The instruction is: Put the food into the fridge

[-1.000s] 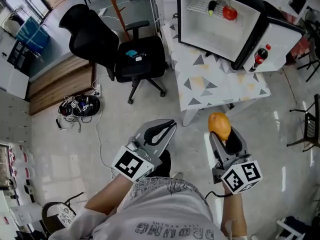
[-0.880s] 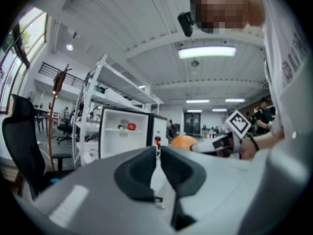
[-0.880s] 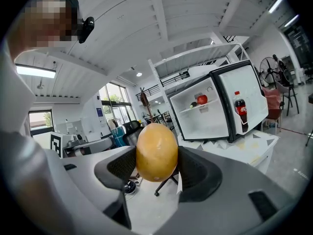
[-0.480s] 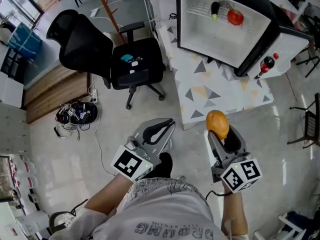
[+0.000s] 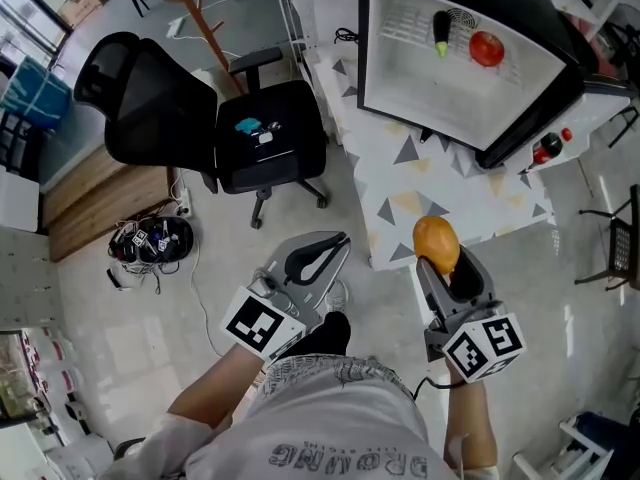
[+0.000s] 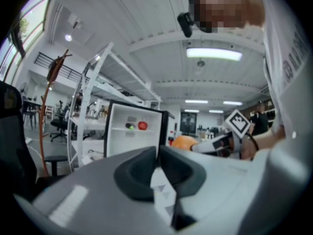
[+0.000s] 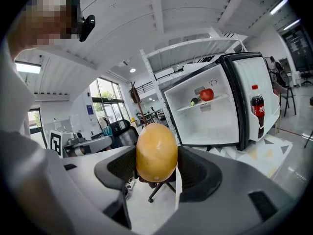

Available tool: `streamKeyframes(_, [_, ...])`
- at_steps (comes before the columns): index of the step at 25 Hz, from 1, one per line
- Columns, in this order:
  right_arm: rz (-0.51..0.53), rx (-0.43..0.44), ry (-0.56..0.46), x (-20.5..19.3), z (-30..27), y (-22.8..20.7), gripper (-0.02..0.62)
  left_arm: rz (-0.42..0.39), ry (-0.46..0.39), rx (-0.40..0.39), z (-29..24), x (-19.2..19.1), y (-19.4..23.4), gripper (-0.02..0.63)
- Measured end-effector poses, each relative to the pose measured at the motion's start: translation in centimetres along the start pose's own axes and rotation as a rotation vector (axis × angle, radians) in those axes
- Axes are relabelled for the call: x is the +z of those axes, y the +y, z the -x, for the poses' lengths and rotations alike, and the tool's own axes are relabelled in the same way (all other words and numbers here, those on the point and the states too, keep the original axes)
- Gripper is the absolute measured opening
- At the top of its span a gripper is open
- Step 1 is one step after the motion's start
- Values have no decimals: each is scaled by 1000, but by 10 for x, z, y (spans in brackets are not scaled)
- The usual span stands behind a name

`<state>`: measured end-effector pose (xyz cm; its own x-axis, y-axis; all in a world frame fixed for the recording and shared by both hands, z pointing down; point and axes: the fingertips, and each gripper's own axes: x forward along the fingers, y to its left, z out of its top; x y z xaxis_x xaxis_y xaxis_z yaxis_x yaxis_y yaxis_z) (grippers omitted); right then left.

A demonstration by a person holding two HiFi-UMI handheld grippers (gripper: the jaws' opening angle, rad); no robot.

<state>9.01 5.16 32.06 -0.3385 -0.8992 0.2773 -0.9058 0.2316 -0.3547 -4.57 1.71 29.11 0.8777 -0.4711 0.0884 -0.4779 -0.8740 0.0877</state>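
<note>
The right gripper [image 5: 440,264] is clamping a mango [image 5: 437,246] between its two pads at the jaw tips. In the right gripper view the mango [image 7: 156,151] is sitting with its long axis upright, across the closing direction of the jaws, and both pads are pressing on its flanks. The left gripper [image 5: 337,244] is carrying nothing; in its own view its jaws are meeting tip to tip with nothing between them.

The open fridge [image 5: 430,103] is standing in the upper right of the head view, on a table with a triangle-patterned top [image 5: 450,193]. It is lying well apart from the mango, ahead of the right gripper and slightly to the right in the frame. The right gripper is sitting nearer to the opening than the left one, so the carrying move is likely falling to that hand alone.

The wire shelf [image 5: 410,23] is holding a dark, green-tipped vegetable [image 5: 441,30], probably an eggplant, and a round red fruit [image 5: 487,48] beside it. A cola bottle [image 7: 257,110] is standing in the door rack. Below the shelf, only white walls are showing.
</note>
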Motion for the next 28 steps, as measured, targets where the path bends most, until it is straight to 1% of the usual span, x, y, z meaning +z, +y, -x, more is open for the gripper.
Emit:
streamKeyframes(7, [-3, -25, -4, 17, -38, -2, 268, 9, -1, -24, -16, 5, 41, 29])
streamKeyframes(10, [-2, -31, -3, 21, -52, -2, 268, 2, 7, -37, -21, 2, 55, 29])
streamKeyframes(13, [-3, -35, 0, 24, -63, -4, 268, 15, -3, -39, -28, 5, 67, 29])
streamKeyframes(20, [-12, -34, 2, 29, -82, -9, 268, 6, 24, -43, -37, -1, 84, 29])
streamKeyframes(26, [-15, -31, 11, 32, -94, -21, 268, 27, 15, -28, -48, 1, 91, 29])
streamKeyframes(28, [-15, -28, 10, 34, -100, -27, 268, 21, 23, -26, -54, -1, 95, 29])
